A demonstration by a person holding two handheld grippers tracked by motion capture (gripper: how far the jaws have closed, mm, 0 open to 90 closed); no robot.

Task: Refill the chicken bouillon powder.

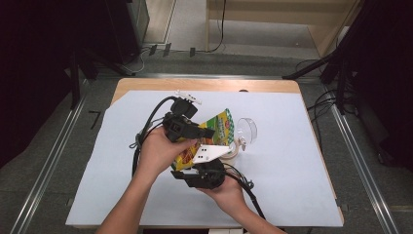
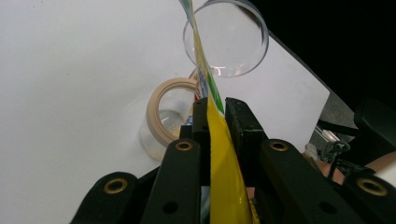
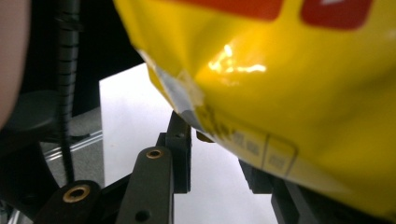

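Note:
A yellow snack bag [image 1: 214, 134] with a green top is held up over the table between both hands. My left gripper [image 1: 207, 132] is shut on the bag's thin edge [image 2: 219, 140], and the bag's flat side runs away from the jaws. My right gripper [image 1: 194, 170] sits under the bag's lower end. In the right gripper view the bag [image 3: 289, 79] hangs close over my right gripper [image 3: 215, 144]. Its jaws stand apart with white table showing between them. A taped bottom corner of the bag reaches down beside the left jaw, and the bag hides part of the right jaw.
A clear plastic cup [image 1: 247, 127] lies on its side on the white table cover [image 1: 292, 185], its mouth facing my left gripper [image 2: 226, 39]. Beside it stands a tan-rimmed clear container [image 2: 163, 116]. Cables trail from both grippers. Dark floor and stands surround the table.

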